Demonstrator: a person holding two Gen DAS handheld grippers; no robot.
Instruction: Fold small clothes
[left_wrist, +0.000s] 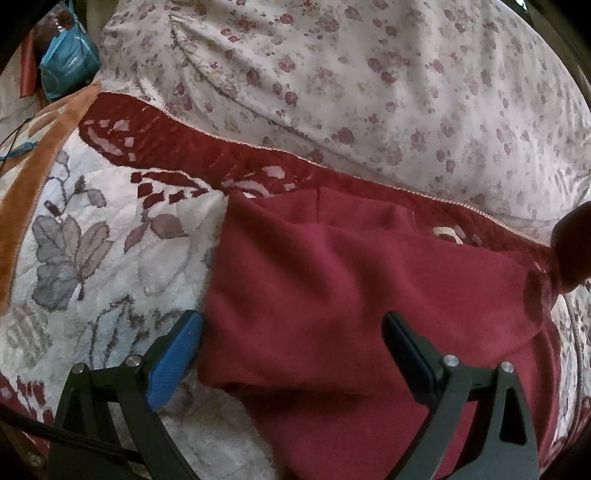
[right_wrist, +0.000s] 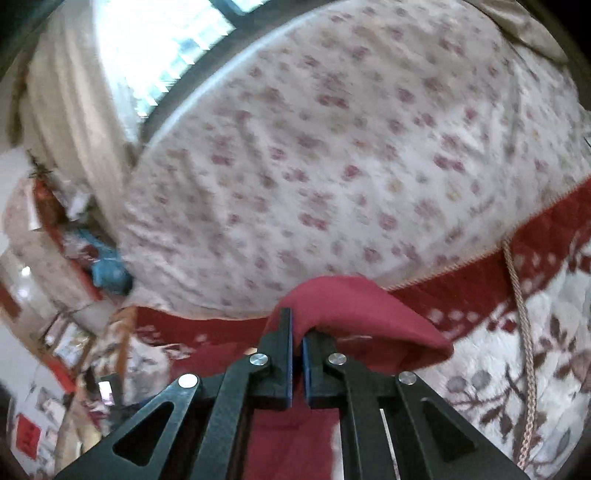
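Note:
A dark red garment (left_wrist: 351, 295) lies partly folded on a white floral blanket (left_wrist: 110, 258) with a dark red border. My left gripper (left_wrist: 291, 343) is open, its blue-padded fingers (left_wrist: 173, 362) spread just above the garment's near left edge, holding nothing. My right gripper (right_wrist: 297, 343) is shut on a fold of the red garment (right_wrist: 351, 306) and holds it lifted above the blanket. The raised cloth drapes over the fingertips and hangs to the right. A dark rounded shape (left_wrist: 572, 247) at the right edge of the left wrist view is blurred.
A large pillow or duvet in pale rose-print fabric (left_wrist: 369, 74) lies behind the blanket. A blue bag (left_wrist: 66, 70) and clutter sit at the far left. A braided cord (right_wrist: 524, 325) runs across the blanket on the right. A bright window (right_wrist: 159, 44) is at the back.

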